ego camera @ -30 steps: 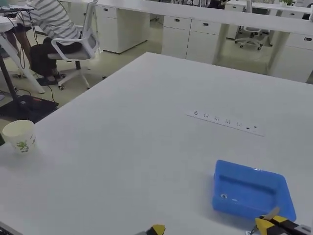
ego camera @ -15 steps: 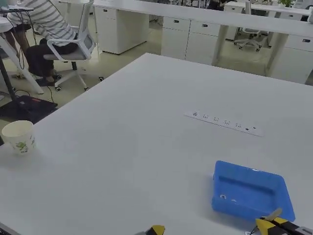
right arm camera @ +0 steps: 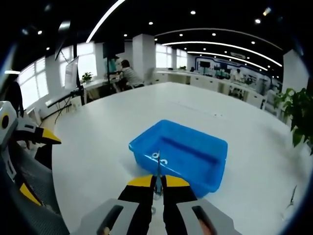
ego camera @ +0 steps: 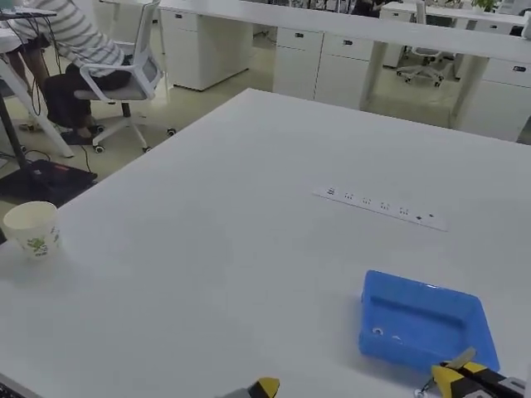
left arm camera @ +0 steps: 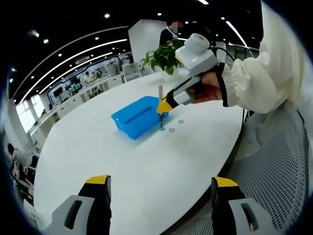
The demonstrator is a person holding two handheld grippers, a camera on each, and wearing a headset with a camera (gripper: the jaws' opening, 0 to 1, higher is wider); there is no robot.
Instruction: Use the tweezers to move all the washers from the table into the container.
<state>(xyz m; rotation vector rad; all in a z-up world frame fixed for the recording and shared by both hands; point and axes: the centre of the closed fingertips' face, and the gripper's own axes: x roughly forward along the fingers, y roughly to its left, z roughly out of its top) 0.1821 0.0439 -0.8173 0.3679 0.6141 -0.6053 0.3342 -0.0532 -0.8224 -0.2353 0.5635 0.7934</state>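
Head view: a blue container sits on the white desk with two washers inside, and the right gripper is at its near edge. Left gripper view: the left gripper gapes wide, holding nothing; the tweezers touch the desk beside loose washers just beside the container. Right gripper view: the right gripper's jaws are clamped tight on the tweezers, pointing at the container.

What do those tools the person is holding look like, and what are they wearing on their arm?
The left hand-held gripper and the right hand-held gripper look alike: two pale grey jaws, each with an oval slot, black inner faces and yellow caps at the tips. The arm behind the right one is in a loose white sleeve, with a dark strap at the wrist.
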